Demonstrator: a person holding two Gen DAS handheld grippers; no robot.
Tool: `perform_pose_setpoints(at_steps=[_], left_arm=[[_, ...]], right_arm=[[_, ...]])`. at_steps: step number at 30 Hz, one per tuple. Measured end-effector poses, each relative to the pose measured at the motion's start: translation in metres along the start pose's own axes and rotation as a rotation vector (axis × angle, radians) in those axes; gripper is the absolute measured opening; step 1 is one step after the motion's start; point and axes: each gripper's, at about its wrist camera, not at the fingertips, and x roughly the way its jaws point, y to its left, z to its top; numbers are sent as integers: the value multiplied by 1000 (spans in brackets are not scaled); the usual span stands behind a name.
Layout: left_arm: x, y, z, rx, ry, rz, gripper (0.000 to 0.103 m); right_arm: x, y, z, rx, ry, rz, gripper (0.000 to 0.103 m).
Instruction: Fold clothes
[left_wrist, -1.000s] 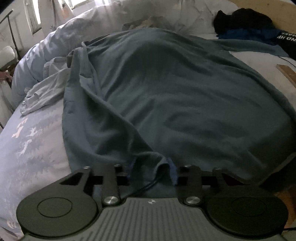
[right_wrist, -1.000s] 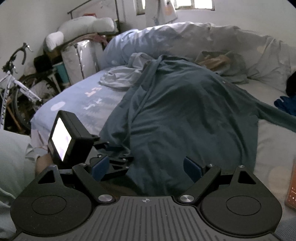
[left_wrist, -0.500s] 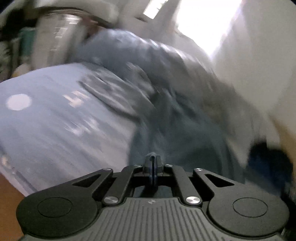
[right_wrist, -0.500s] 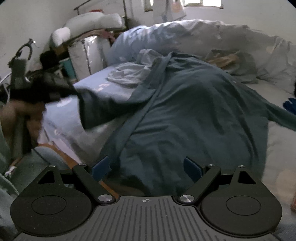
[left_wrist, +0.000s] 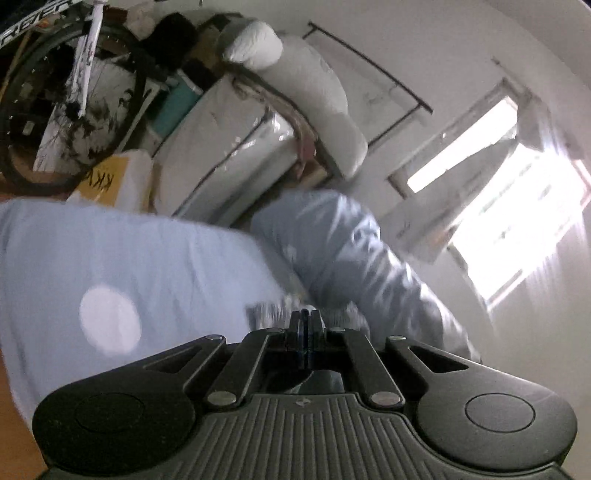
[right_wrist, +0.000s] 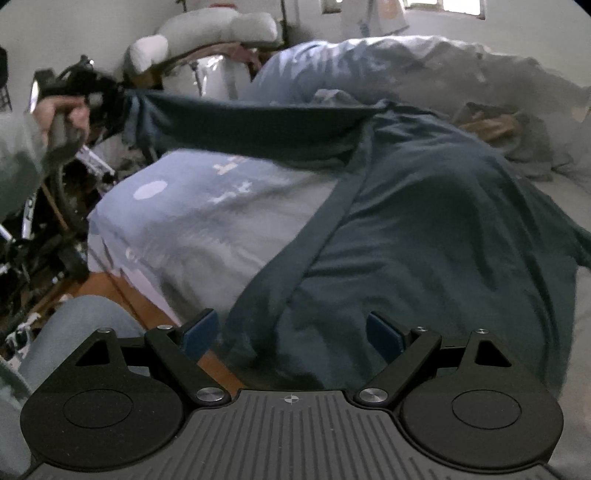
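A dark teal garment (right_wrist: 424, 221) lies spread over the bed. One sleeve (right_wrist: 240, 122) is stretched out taut to the upper left, off the bed's side. There a hand holds my left gripper (right_wrist: 110, 99), shut on the sleeve's end. In the left wrist view the left gripper (left_wrist: 306, 321) has its pads pressed together, and the view is rolled and points away from the garment. My right gripper (right_wrist: 291, 326) stands open just above the garment's near hem at the bed's front edge, with nothing pinched between its blue pads (right_wrist: 201, 328).
A pale blue patterned sheet (right_wrist: 203, 206) covers the bed, with a bunched duvet (right_wrist: 369, 62) at the back. A bicycle (left_wrist: 74, 92) and stacked white bags (left_wrist: 229, 140) stand left of the bed. Wooden floor (right_wrist: 122, 288) and a person's knee (right_wrist: 85, 317) are near left.
The left gripper closed on the garment's edge, then swung up and to the left while rolling, pulling the sleeve out taut. The right gripper shifted slightly and stayed open.
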Motion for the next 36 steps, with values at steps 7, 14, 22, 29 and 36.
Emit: perform_pose_setpoints(at_steps=[7,14,22,29,36], left_arm=[[37,-17,38,101,-42,17,6],[44,-22,53,136,-42,27,6],[47,-14,51,159,-26,19,6],[55,-9,66,183,-27,20,6],[76,-32,107,214,-37,-19,6]], right_arm=[[44,26,-5,-28,83,46,86],[100,33,-16,66,209,73,58],[135,44,-33,57,296,-9,19],[116,75,-13,-21,216,57,6],[123,125,38,-126,163,210,6]])
